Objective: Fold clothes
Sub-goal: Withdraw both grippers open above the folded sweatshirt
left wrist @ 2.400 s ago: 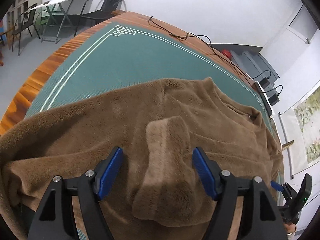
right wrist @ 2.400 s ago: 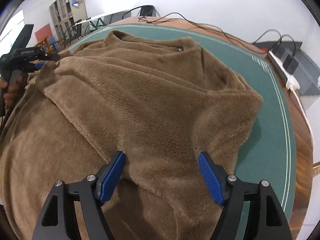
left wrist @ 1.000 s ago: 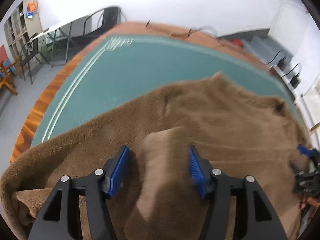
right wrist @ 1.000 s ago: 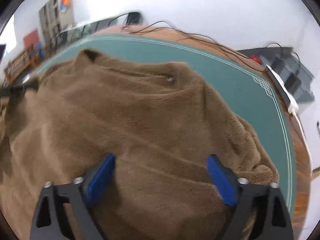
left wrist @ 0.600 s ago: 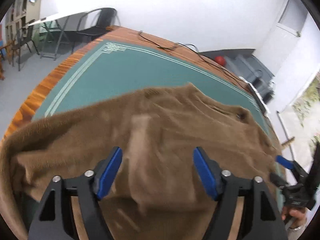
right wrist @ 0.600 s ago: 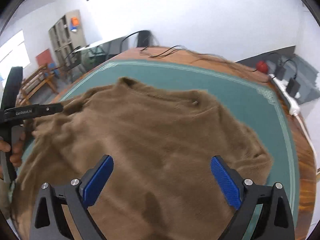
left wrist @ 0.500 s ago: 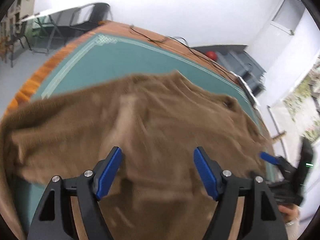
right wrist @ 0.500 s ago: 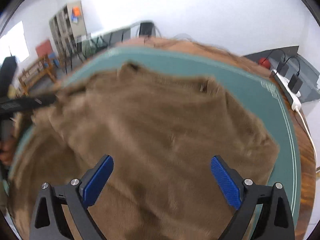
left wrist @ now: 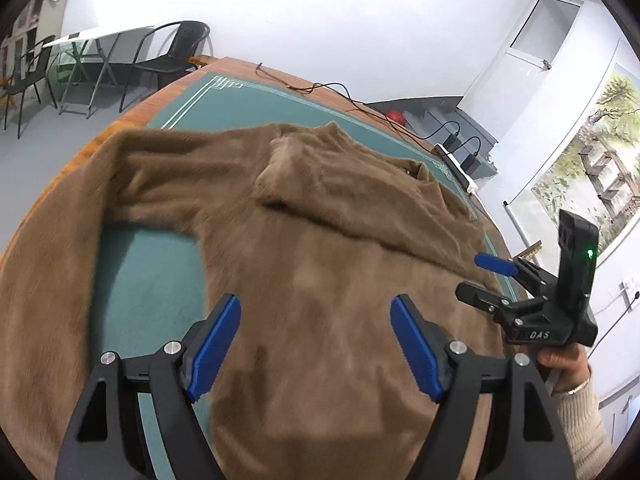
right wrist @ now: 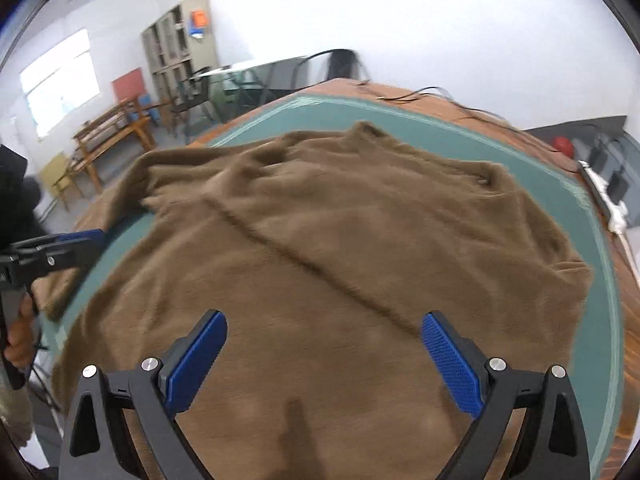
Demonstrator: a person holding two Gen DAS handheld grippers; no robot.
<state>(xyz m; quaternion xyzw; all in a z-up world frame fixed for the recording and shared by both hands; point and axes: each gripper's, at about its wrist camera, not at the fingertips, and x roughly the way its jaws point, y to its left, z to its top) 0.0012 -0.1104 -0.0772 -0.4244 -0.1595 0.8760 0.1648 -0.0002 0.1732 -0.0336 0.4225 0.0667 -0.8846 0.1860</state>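
One fuzzy brown sweater lies spread out on the table, which has a green mat on top and a wooden edge. The sweater covers most of the mat. One sleeve is folded across the body of the sweater, and the other sleeve stretches out toward the left edge of the table. There are two grippers, one in each hand. The left gripper hangs above the lower part of the sweater, and its two blue fingers are wide apart with nothing between them. The right gripper is also up above the sweater, and its two blue fingers are spread wide too, holding nothing. In the left wrist view, the right gripper shows at the right side with a small green light on it, held by a hand in a cream sleeve. Black cables run along the far side of the table, and a white power strip sits near its far right edge. Two black chairs and one glass table stand behind. One painting hangs on the right wall.
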